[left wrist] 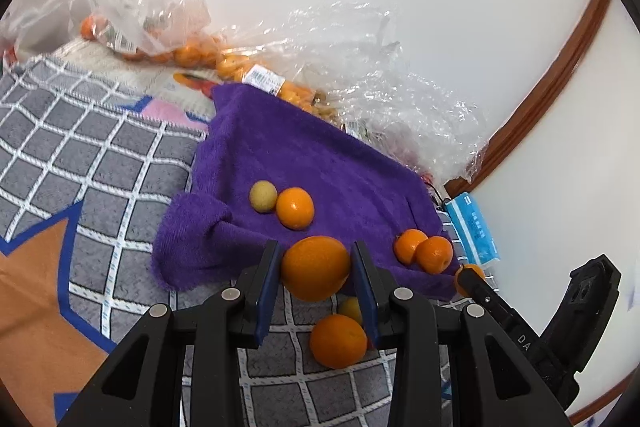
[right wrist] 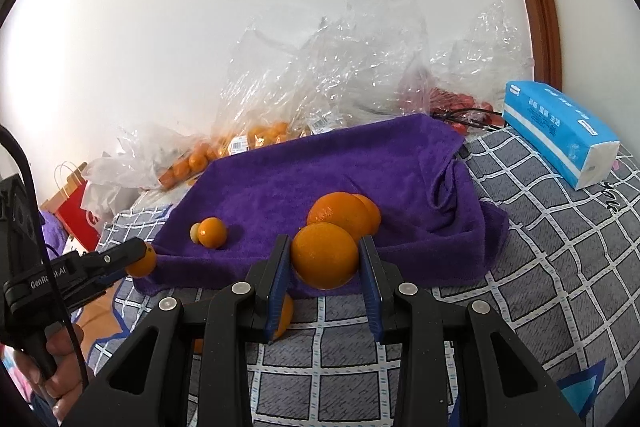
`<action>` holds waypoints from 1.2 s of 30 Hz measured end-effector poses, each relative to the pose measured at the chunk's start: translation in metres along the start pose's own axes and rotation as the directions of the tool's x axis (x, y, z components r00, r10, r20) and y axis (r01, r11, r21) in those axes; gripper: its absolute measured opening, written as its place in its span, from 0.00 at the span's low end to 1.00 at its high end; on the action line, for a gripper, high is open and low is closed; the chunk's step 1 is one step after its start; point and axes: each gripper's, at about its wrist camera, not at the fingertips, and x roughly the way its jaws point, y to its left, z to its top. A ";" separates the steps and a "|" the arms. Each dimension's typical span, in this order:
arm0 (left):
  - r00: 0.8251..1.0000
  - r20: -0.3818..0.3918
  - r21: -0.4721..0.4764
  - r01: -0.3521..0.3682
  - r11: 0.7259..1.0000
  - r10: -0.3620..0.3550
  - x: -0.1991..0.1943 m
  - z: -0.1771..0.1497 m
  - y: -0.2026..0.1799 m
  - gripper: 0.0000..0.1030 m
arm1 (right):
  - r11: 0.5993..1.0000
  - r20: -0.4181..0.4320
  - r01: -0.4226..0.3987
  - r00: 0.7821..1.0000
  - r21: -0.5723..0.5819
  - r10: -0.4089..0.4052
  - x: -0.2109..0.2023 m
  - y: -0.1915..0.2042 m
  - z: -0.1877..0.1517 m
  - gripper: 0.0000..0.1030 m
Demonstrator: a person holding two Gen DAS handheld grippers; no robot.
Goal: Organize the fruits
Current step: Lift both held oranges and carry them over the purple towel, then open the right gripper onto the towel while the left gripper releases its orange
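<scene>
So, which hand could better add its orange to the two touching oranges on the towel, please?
Right, probably: the right tongs hold an orange just before that pair; the left tongs sit farther off.

Small yellowish fruit (left wrist: 351, 309) below the left gripper's jaws half covered by a blue pad. Loose orange (right wrist: 285, 313) mostly hidden behind the right gripper's left pad. Bagged oranges (right wrist: 192, 163) blurred through crinkled plastic, count unclear. Red items (right wrist: 460, 103) in a far bag too indistinct to name. Hand (right wrist: 60, 375) cut off at frame's lower left.
</scene>
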 end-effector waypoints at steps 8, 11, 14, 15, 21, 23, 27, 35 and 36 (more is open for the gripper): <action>0.999 0.044 0.041 -0.017 0.999 0.015 -0.017 0.020 -0.008 0.33 | 1.000 0.017 0.023 1.000 -0.022 -0.022 -0.010 0.007 0.028 0.33; 0.997 0.063 0.050 -0.036 0.998 0.033 -0.020 0.030 -0.009 0.33 | 0.999 0.039 0.032 0.999 -0.043 -0.030 -0.012 0.010 0.042 0.33; 0.995 0.085 0.054 -0.058 0.997 0.053 -0.023 0.042 -0.006 0.33 | 0.998 0.065 0.040 0.997 -0.056 -0.036 -0.011 0.013 0.056 0.33; 0.994 0.088 0.051 -0.063 0.997 0.059 -0.023 0.045 -0.004 0.33 | 0.998 0.070 0.035 0.997 -0.057 -0.031 -0.009 0.014 0.060 0.33; 0.992 0.083 0.048 -0.097 0.994 0.093 -0.011 0.062 0.001 0.33 | 0.997 0.081 0.030 0.996 -0.074 -0.024 0.005 0.014 0.078 0.33; 0.992 0.076 0.046 -0.099 0.994 0.096 -0.004 0.065 0.000 0.33 | 0.997 0.083 0.031 0.996 -0.073 -0.025 0.012 0.012 0.081 0.33; 0.993 0.056 0.061 -0.107 0.992 0.104 0.016 0.068 -0.005 0.33 | 0.996 0.077 0.051 0.996 -0.070 -0.046 0.026 0.006 0.083 0.33; 0.989 0.011 0.070 -0.147 0.987 0.146 0.056 0.069 -0.001 0.33 | 0.995 0.020 0.077 0.997 -0.061 -0.075 0.055 -0.012 0.073 0.33; 0.989 0.007 0.067 -0.149 0.987 0.149 0.059 0.069 0.000 0.33 | 0.995 0.012 0.078 0.997 -0.059 -0.077 0.058 -0.014 0.072 0.33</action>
